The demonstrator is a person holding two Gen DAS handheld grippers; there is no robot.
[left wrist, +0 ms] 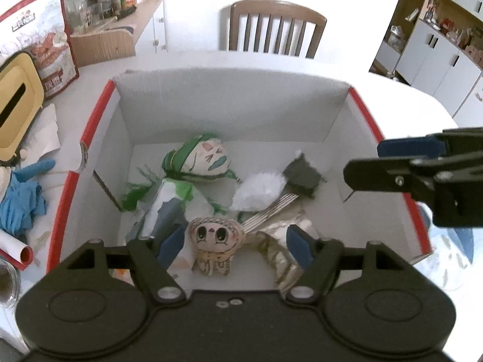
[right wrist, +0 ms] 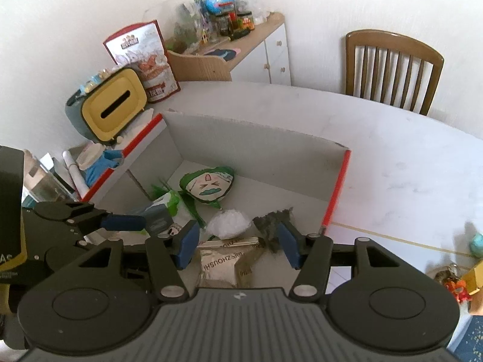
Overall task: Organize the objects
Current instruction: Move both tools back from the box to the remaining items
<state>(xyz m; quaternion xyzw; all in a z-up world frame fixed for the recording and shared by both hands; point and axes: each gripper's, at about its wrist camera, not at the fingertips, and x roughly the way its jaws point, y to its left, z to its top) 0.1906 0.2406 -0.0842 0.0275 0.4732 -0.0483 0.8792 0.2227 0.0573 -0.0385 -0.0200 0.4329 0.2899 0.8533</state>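
Your left gripper (left wrist: 235, 242) hangs over the near end of the white box (left wrist: 229, 102), fingers spread and holding nothing, just above a small beige doll (left wrist: 215, 235). Your right gripper (right wrist: 238, 246) is also spread wide and empty, over a silver packet (right wrist: 223, 267). Beyond lie a green-hatted doll (left wrist: 200, 158), white plastic wad (left wrist: 259, 188) and dark scrap (left wrist: 302, 178). Your left gripper hides the box's near wall.

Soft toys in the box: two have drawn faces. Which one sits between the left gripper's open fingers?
The small beige toy with big round eyes, framed by the left gripper. The green-hatted toy with squeezed-shut eyes lies farther back.
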